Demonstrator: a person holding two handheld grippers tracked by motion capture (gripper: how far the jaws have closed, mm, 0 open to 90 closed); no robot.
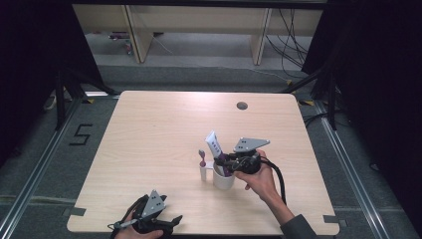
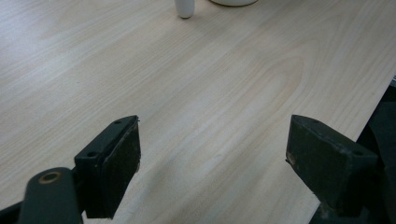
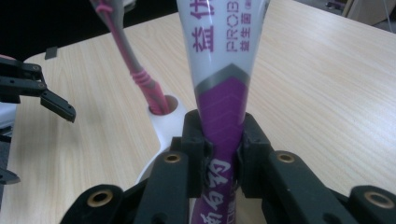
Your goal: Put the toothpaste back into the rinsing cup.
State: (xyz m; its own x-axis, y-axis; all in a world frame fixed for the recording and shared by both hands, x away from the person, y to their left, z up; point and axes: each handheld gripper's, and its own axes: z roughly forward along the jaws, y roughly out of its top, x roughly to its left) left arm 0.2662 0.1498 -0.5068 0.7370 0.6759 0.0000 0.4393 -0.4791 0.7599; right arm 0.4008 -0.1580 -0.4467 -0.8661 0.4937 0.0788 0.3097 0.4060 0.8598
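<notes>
A white mug [image 1: 223, 179] stands on the wooden table [image 1: 164, 129] right of centre. A white and purple toothpaste tube [image 1: 216, 148] [image 3: 226, 84] sticks up out of it, tilted left. My right gripper [image 1: 226, 163] [image 3: 223, 144] is shut on the tube's purple lower part, over the mug's mouth. A pink and grey toothbrush [image 1: 202, 158] [image 3: 135, 70] stands in the holder on the mug's handle [image 3: 163, 122]. My left gripper [image 1: 171, 220] [image 2: 212, 163] rests near the table's front edge, open, with bare tabletop between its pads.
A round cable hole [image 1: 242, 105] sits in the table near the far edge. The table's front right edge [image 2: 373, 98] lies close beside my left gripper. Table legs and cables [image 1: 288, 45] stand on the floor behind.
</notes>
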